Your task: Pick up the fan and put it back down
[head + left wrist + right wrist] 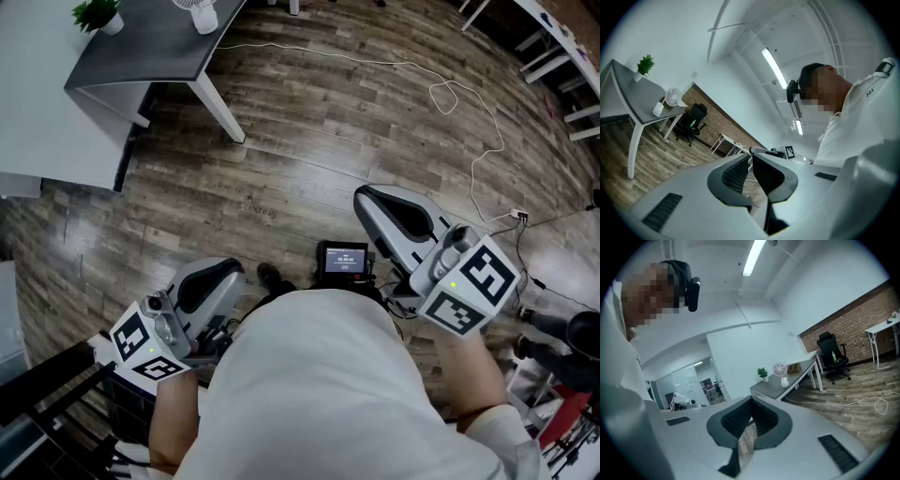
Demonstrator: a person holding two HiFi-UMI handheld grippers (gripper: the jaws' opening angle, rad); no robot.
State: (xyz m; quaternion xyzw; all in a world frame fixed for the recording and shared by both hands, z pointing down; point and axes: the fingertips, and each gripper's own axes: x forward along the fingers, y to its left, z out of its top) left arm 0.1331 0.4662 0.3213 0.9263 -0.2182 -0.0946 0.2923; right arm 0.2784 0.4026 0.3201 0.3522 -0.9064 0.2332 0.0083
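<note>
Grippers hang close to my waist, one in each hand, both empty. My left gripper [220, 277] has its jaws drawn in to a thin slit with nothing in it. My right gripper [380, 208] has its jaws pressed fully together, also on nothing. Between them, at my belt, sits a small screen [343, 261].

Ahead lies the wood floor [309, 159], with a white cable [450, 94] looping across it. Beyond that stands the grey table [141, 47], well apart from me. The fan [197, 11] stands upright on it near the front edge, and a plant [97, 13] sits further along the top. Both gripper views show the fan far off on the table.

I judge the task has not begun: this is the approach, before any reach. The next move calls for me to walk up to the table and open one gripper wide enough for the fan's stand. I should come in level so the jaws close on the stem and not on the grille. The fan looks light and top-heavy, so a low grip and a straight lift should keep it from tipping. The cable is something to step over on the way.
</note>
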